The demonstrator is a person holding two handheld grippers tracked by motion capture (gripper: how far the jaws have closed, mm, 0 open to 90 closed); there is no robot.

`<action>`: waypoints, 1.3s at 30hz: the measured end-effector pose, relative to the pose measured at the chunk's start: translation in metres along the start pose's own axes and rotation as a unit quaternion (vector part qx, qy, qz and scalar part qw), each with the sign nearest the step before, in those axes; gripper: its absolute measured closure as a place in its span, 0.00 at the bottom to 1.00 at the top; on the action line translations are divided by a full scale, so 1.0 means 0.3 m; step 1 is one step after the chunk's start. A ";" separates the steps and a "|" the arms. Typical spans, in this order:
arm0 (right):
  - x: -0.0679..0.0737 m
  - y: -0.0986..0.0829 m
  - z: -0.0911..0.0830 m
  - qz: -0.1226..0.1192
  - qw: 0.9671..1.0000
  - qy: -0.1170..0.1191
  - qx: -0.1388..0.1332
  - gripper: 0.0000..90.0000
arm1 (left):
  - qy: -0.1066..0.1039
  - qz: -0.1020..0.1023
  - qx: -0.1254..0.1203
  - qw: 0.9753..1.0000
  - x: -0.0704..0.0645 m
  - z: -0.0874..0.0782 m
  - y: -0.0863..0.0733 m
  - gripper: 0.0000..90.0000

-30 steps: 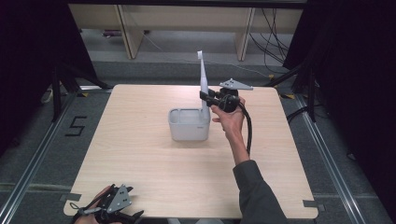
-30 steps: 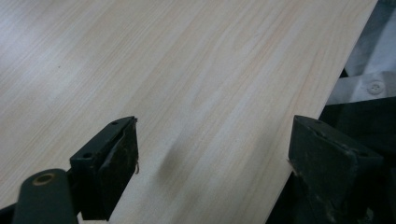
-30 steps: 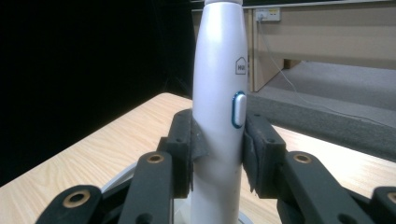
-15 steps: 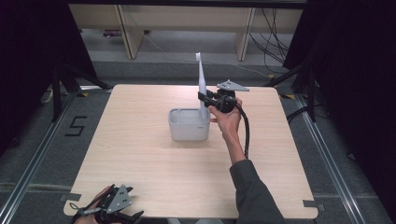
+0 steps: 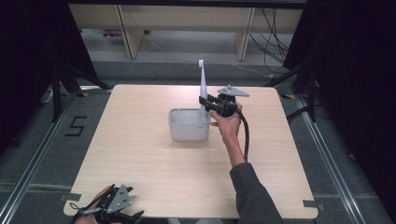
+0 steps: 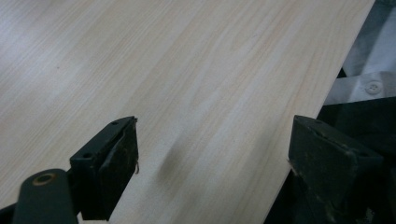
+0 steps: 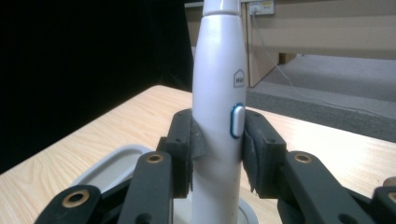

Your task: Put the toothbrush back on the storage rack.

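A white electric toothbrush [image 5: 203, 88] [image 7: 217, 116] stands upright, its base down in the far right corner of a light grey rectangular holder [image 5: 180, 129] [image 7: 109, 165] at the table's middle. My right gripper [image 5: 203, 102] [image 7: 218, 147] is shut on the toothbrush handle, one pad on each side near its blue-ringed button. At the table's near left edge my left gripper [image 5: 126, 217] [image 6: 212, 154] rests open above bare wood, nothing between its jaws.
The light wooden table [image 5: 140, 163] has dark floor around it. Shelving legs and cables [image 5: 271, 28] stand beyond the far edge. A black cable [image 5: 246, 135] trails from my right gripper along the person's forearm.
The right gripper and toothbrush have barely shifted over the holder's far right corner. The left gripper has stayed put.
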State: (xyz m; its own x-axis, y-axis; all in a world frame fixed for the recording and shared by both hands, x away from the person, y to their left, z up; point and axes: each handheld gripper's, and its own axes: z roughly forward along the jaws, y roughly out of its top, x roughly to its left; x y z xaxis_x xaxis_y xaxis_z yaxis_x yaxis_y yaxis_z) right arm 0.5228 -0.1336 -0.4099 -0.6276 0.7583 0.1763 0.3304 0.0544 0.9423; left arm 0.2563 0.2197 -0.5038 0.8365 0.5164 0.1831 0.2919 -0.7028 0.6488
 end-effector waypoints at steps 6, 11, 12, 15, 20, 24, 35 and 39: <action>0.001 -0.027 -0.003 0.003 1.000 -0.006 0.016 0.73 | -0.001 0.004 0.003 1.000 0.001 0.000 -0.001 0.18; -0.004 -0.041 -0.002 -0.021 1.000 -0.010 0.013 0.74 | -0.002 -0.009 0.006 1.000 -0.004 0.002 -0.003 0.18; -0.002 -0.043 -0.003 -0.019 1.000 -0.009 0.020 0.74 | -0.002 -0.007 0.007 1.000 -0.002 0.002 -0.003 0.18; -0.003 -0.050 -0.004 -0.031 0.999 -0.015 0.020 0.74 | -0.003 -0.005 0.005 1.000 -0.001 0.003 -0.001 0.18; -0.002 -0.054 -0.006 -0.047 0.998 -0.020 0.025 0.74 | -0.003 -0.006 0.006 1.000 0.000 0.003 -0.001 0.18; 0.007 -0.057 -0.010 -0.038 0.998 -0.018 0.038 0.74 | -0.004 -0.008 0.008 1.000 -0.003 0.004 -0.003 0.18; 0.024 -0.059 -0.001 -0.073 0.996 -0.036 0.047 0.74 | 0.004 -0.001 0.012 1.000 -0.002 0.003 -0.001 0.18; 0.021 -0.068 0.007 -0.074 0.995 -0.038 0.054 0.74 | -0.005 -0.009 0.009 1.000 -0.004 0.003 -0.002 0.18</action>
State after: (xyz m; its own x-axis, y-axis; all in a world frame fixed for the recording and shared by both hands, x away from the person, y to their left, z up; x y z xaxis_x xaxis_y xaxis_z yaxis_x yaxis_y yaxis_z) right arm 0.5136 -0.1288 -0.4288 -0.6217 0.7831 0.0119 0.3145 0.2357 0.9195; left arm 0.2556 0.2191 -0.5049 0.8355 0.5241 0.1652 0.3140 -0.7021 0.6391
